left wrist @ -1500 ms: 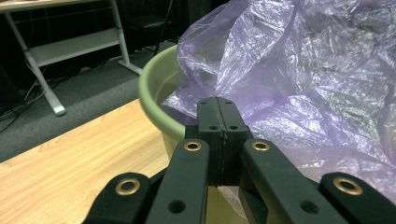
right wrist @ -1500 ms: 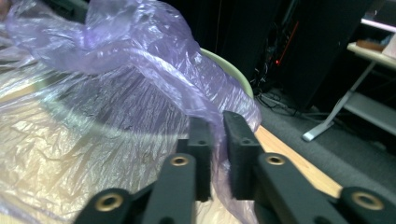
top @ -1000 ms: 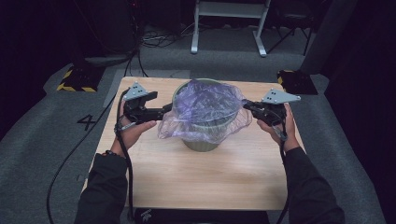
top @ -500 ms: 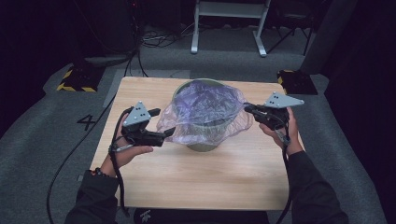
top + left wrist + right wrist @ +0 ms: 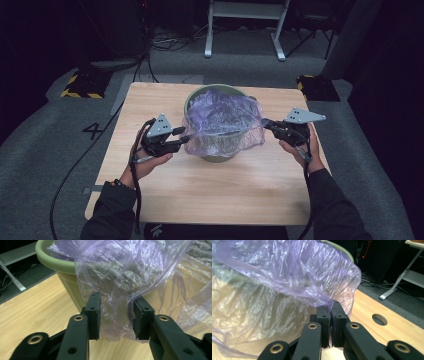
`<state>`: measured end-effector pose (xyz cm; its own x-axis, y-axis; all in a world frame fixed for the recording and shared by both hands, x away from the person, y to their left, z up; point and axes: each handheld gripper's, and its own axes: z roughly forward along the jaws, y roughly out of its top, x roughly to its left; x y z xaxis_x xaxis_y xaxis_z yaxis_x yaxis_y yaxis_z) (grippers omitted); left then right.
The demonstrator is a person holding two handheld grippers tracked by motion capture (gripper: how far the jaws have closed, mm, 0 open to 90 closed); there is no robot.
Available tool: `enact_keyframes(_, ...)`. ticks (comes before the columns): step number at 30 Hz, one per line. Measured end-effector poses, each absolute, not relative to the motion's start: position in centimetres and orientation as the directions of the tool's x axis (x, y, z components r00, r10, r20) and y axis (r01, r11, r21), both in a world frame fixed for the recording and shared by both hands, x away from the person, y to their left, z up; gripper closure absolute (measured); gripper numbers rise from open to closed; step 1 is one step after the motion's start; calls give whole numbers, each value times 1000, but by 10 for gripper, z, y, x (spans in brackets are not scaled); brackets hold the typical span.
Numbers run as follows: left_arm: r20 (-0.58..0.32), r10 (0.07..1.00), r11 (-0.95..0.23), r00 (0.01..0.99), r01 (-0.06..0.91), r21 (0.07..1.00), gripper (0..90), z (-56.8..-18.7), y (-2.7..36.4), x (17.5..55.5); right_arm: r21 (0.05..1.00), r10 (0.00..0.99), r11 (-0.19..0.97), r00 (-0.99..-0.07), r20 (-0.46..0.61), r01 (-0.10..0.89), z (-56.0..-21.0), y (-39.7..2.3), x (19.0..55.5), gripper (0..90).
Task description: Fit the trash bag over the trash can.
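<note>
So on the light wooden table (image 5: 210, 185): one round green plastic bucket (image 5: 216, 91), one crinkly purple see-through plastic bag (image 5: 222, 120) over it, and two black two-jaw grippers, left (image 5: 184, 137) and right (image 5: 264, 122).

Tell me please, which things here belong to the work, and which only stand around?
In use: purple plastic bag, green bin, left gripper open around the bag's edge, right gripper shut on the bag.

Standing around: white frame, floor cables, yellow-black blocks.

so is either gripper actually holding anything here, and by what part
The right gripper is shut on the purple plastic bag, pinching its edge. The left gripper is open, bag film between its jaws, not clamped.
</note>
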<state>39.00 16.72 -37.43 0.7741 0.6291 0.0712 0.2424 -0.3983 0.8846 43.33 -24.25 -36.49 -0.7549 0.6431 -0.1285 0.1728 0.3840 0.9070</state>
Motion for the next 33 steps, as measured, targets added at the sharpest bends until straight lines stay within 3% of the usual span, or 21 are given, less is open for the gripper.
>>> enact_keyframes(1,68,639,-389,766,245,888,579,-376,166,390,907,643,384,-755,-127,174,-367,-243,433,879)
enact_keyframes(5,57,669,-362,741,258,896,280,-381,164,388,907,642,382,-756,-125,174,-370,-245,430,879)
enact_keyframes(9,43,694,-343,719,278,897,192,-385,161,389,907,634,384,-763,-124,172,-372,-245,429,878)
enact_keyframes(20,71,765,-353,640,323,878,244,-393,168,408,892,635,412,-761,-133,188,-381,-246,430,879)
enact_keyframes(26,31,772,-302,635,324,896,243,-391,186,416,886,655,417,-743,-137,204,-386,-252,433,865)
enact_keyframes(29,41,765,-287,642,283,915,250,-383,194,411,893,660,402,-740,-129,203,-385,-256,432,737)
enact_keyframes(30,46,765,-283,642,272,920,259,-381,196,409,896,655,403,-743,-138,188,-383,-257,430,613)
enact_keyframes(33,59,758,-275,649,237,932,267,-373,199,404,895,651,413,-742,-161,168,-377,-257,425,449)
